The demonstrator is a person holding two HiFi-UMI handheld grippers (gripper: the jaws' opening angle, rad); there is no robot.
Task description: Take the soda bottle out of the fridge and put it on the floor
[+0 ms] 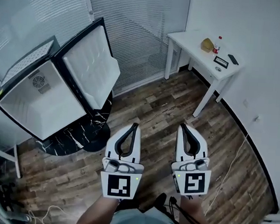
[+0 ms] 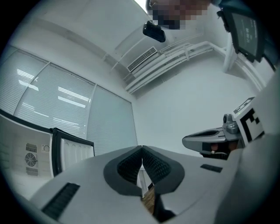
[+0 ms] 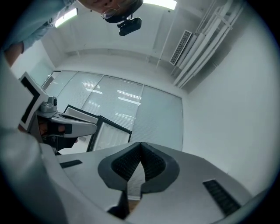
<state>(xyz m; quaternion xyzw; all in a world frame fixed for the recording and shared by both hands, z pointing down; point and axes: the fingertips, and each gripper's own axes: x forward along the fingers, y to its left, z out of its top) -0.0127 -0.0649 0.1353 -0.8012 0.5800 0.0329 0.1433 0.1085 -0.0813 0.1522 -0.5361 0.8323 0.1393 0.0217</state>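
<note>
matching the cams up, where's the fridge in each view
Head view: fridge at left, door open.
Left gripper view: fridge at the lower left edge.
Right gripper view: fridge left of centre, door facing the camera.
Shared landmark: the blinds behind it, seen in all three.

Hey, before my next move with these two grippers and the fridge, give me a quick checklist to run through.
1. Fridge door open: ok.
2. Left gripper free for a grab: ok, it holds nothing, but its jaws are together and need opening.
3. Right gripper free: ok, same state.
4. Bottle inside the fridge: not ok, the part of the inside in view looks bare.
5. Bottle found: ok, a red-capped one stands on the white table by the wall.
6. Whether that is the soda bottle: cannot tell, too small.
</note>
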